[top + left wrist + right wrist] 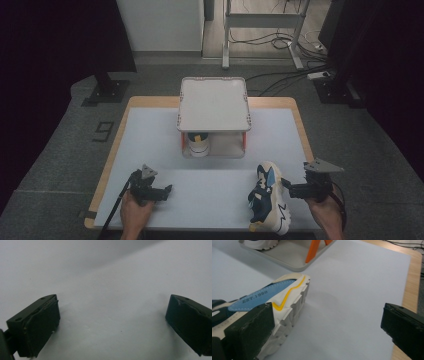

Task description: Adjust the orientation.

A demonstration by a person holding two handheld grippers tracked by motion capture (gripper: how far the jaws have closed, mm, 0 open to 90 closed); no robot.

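Observation:
A white, navy and light-blue sneaker (267, 197) with a yellow stripe lies at the front right of the white mat (210, 180). My right gripper (289, 189) sits just right of it, open. In the right gripper view the sneaker (287, 297) rests against the left jaw, and the right gripper (328, 325) has bare mat across the rest of its wide gap. My left gripper (166, 192) is at the front left, open, pointing right. The left gripper (112, 315) has only white mat (112, 277) between its jaws.
A grey two-level shelf (213, 102) on orange legs (313, 251) stands at the middle back of the mat. A second shoe (198, 142) sits on its lower tray (287, 257). The wooden table edge (412, 285) runs along the right. Cables and stands lie on the floor behind.

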